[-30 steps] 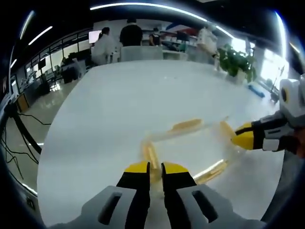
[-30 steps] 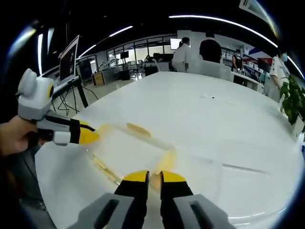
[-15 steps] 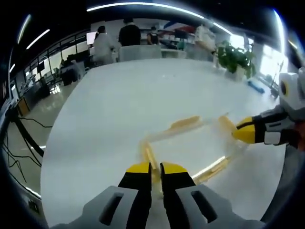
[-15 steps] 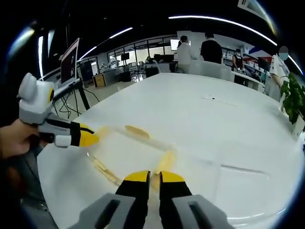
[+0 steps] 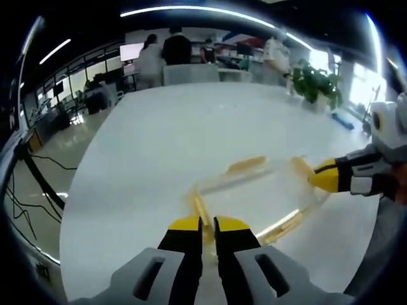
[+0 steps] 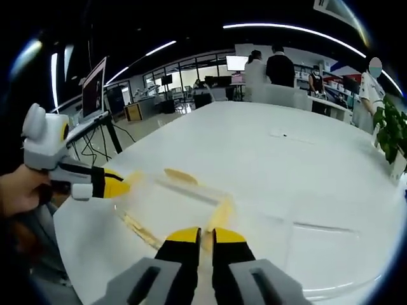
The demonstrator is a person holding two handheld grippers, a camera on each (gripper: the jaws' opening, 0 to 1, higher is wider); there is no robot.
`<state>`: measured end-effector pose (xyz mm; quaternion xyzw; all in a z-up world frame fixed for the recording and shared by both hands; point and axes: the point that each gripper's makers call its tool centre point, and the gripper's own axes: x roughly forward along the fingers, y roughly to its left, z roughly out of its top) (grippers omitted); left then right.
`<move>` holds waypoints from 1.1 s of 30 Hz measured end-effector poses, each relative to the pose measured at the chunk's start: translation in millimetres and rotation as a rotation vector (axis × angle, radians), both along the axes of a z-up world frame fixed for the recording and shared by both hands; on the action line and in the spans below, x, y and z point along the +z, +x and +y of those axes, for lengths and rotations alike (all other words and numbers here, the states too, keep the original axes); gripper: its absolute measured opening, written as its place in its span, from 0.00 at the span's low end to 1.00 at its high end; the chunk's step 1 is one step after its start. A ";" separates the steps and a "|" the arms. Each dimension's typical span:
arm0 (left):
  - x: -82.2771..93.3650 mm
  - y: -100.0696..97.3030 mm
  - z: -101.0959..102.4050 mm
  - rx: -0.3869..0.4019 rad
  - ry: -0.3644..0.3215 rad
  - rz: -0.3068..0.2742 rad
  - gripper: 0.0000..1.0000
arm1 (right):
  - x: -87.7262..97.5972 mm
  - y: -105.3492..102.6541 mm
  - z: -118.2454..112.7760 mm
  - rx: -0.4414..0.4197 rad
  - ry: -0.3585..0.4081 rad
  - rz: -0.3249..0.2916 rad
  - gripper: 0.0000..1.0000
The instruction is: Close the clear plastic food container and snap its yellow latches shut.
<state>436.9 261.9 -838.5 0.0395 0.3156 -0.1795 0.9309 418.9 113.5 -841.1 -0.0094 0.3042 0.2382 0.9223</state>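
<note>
The clear plastic container (image 5: pixel 254 197) lies on the white table (image 5: pixel 165 140), with yellow latches along its sides. My left gripper (image 5: pixel 206 223) is shut, its yellow tips against the latch (image 5: pixel 200 207) at the container's near end. My right gripper (image 5: pixel 320 178) comes in from the right, its tip at the opposite end latch (image 5: pixel 299 168). In the right gripper view the container (image 6: pixel 178 198) lies ahead, and my right gripper (image 6: pixel 205 236) is shut against the end latch (image 6: pixel 220 213). The left gripper (image 6: pixel 118 185), held by a hand, touches the far end. Side latches (image 6: pixel 181 176) lie flat.
The table is long and white, with its curved edge (image 5: pixel 70 222) close on the left. A clear flat sheet or lid (image 6: pixel 331 254) lies on the table to the right. Several people (image 5: pixel 175 47) stand at desks beyond the far end. A potted plant (image 5: pixel 315 82) stands at the right.
Both grippers stay at the container's two ends. The views have shifted only slightly, and the people at the back have moved a little.
</note>
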 end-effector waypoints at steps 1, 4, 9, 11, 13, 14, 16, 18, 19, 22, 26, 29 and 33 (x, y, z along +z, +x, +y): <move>3.0 -0.5 0.0 0.002 -0.001 -0.004 0.04 | 1.4 -0.1 0.0 -0.001 0.004 -0.001 0.02; 8.3 -1.2 0.0 0.006 -0.004 -0.012 0.03 | 6.1 -1.5 -0.4 -0.004 0.016 -0.003 0.02; 15.6 -5.2 -1.5 0.008 -0.002 -0.020 0.03 | 13.2 -5.1 -1.5 -0.008 0.027 -0.013 0.02; 18.0 -7.1 -2.0 0.009 -0.001 -0.021 0.04 | 16.2 -5.7 -2.5 -0.009 0.030 -0.019 0.02; 20.8 -8.7 -3.2 0.009 -0.002 -0.024 0.04 | 18.8 -5.8 -4.1 -0.013 0.033 -0.023 0.02; 23.1 -10.1 -4.9 0.008 -0.005 -0.026 0.04 | 20.9 -5.4 -5.6 -0.016 0.030 -0.030 0.02; 25.4 -11.9 -7.5 0.010 -0.007 -0.029 0.04 | 24.0 -4.3 -8.4 -0.020 0.033 -0.035 0.02; 27.0 -13.8 -10.5 0.011 -0.007 -0.028 0.04 | 26.0 -3.7 -10.9 -0.021 0.034 -0.036 0.02; 27.5 -14.0 -11.3 0.012 -0.008 -0.028 0.04 | 26.6 -3.6 -11.9 -0.021 0.033 -0.037 0.01; 30.0 -14.5 -15.2 0.011 -0.012 -0.030 0.04 | 29.5 -3.8 -15.4 -0.018 0.022 -0.045 0.01; 34.7 -12.8 -19.8 0.008 -0.012 -0.038 0.04 | 32.0 -2.5 -21.0 -0.022 0.022 -0.049 0.01; 39.6 -11.2 -23.2 0.003 -0.011 -0.046 0.04 | 36.5 -1.5 -24.4 -0.025 0.025 -0.056 0.01; 44.1 -10.0 -27.5 -0.003 -0.007 -0.053 0.04 | 40.2 -1.1 -29.2 -0.025 0.027 -0.060 0.01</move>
